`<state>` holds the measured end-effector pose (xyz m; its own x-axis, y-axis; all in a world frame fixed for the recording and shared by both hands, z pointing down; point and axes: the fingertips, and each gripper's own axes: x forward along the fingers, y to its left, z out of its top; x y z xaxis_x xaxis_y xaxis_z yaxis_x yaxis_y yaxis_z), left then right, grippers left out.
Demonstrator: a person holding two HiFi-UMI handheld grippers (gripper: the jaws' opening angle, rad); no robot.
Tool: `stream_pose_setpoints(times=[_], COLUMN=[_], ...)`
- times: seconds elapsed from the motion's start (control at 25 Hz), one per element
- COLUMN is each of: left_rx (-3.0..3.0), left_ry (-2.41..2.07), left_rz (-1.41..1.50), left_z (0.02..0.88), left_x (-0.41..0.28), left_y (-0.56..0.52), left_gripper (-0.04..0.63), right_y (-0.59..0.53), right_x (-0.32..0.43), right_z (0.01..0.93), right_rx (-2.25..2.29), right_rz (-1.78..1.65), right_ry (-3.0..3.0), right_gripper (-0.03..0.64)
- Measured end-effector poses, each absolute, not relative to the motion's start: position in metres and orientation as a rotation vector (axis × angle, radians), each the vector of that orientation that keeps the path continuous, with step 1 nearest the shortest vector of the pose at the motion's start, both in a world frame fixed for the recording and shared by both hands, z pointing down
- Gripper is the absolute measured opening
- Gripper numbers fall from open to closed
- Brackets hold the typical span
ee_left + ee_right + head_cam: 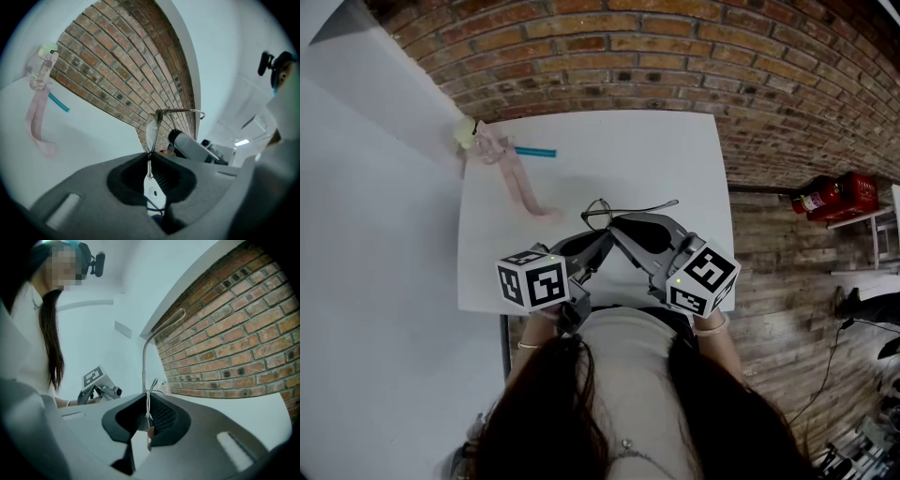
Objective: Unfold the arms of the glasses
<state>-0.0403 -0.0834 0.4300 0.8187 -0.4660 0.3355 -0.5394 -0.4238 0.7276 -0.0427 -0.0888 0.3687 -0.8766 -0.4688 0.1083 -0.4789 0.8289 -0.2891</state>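
Left tool (150, 161) and right tool (147, 409) each pinch thin wire-rimmed glasses (597, 214); one slender arm extended.

Past the left gripper (150, 157) and right gripper (148, 404), both clamped on the glasses (596, 214), bare table (675, 159) reaches a brick wall (628, 56). Ahead-left, well apart, lie a pink strap (520, 187) and a teal stick (534, 151).

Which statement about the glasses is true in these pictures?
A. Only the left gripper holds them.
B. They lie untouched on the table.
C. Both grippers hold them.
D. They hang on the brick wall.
C: the left gripper is shut on the glasses just below a lens, and the right gripper is shut on another thin metal part of them.
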Motion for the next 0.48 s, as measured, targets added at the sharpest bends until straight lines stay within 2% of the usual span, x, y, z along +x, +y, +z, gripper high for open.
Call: stream_pose_setpoints(times=[0.48], left_rx=[2.064], left_ry=[-0.747], left_rz=[0.064], left_z=[0.4289], left_x=[-0.045], left_y=[-0.0862], left_gripper=[0.023], right_y=[-0.0907], right_x=[-0.0364], right_z=[0.3616], right_rx=[0.8], right_rz=[0.471], right_ry=[-2.989], right_gripper=[0.026])
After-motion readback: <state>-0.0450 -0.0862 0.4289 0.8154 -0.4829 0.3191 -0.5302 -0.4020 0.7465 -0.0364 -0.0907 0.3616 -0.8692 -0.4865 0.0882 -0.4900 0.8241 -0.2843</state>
